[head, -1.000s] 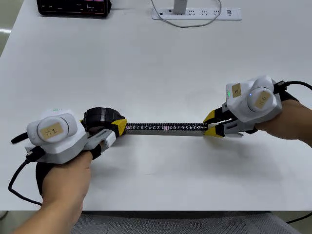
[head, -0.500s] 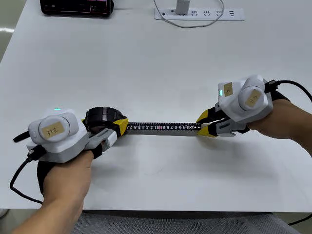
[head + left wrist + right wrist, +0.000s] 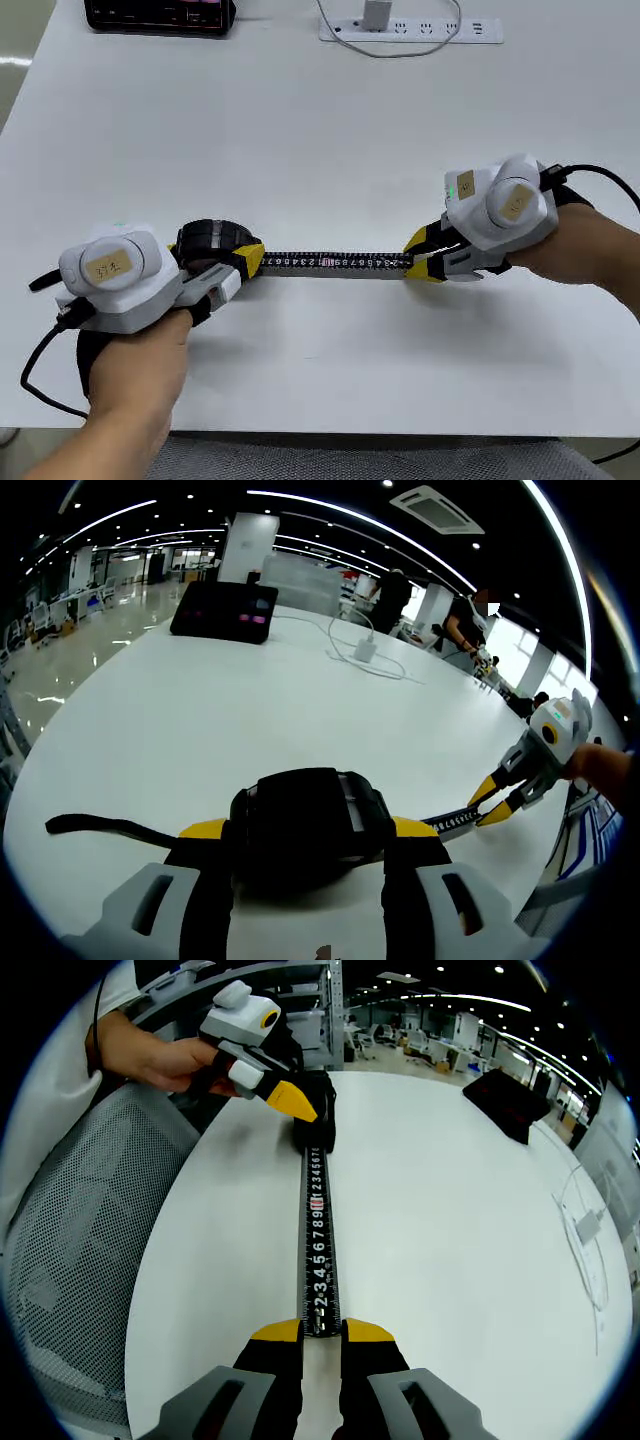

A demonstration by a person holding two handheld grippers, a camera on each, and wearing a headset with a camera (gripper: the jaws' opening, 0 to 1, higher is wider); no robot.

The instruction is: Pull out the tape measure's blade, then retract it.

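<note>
The black tape measure case [image 3: 210, 240] rests on the white table [image 3: 320, 140], and my left gripper [image 3: 238, 264] is shut on it; in the left gripper view the yellow-tipped jaws clamp the case [image 3: 310, 815] from both sides. The dark numbered blade [image 3: 335, 262] runs right from the case, low over the table. My right gripper [image 3: 418, 258] is shut on the blade's end. From the right gripper view the blade [image 3: 317, 1230] stretches away from my right gripper [image 3: 322, 1332] to the case [image 3: 318, 1110], with the left gripper [image 3: 285, 1095] beside it.
A white power strip [image 3: 410, 30] with a cable and a dark device [image 3: 160, 14] lie at the table's far edge. A mesh chair [image 3: 80, 1240] stands below the near edge. Broad bare tabletop lies beyond the blade.
My right gripper has moved left toward the case with the blade's end, so the exposed blade is a little shorter. The left gripper and case have stayed put.
</note>
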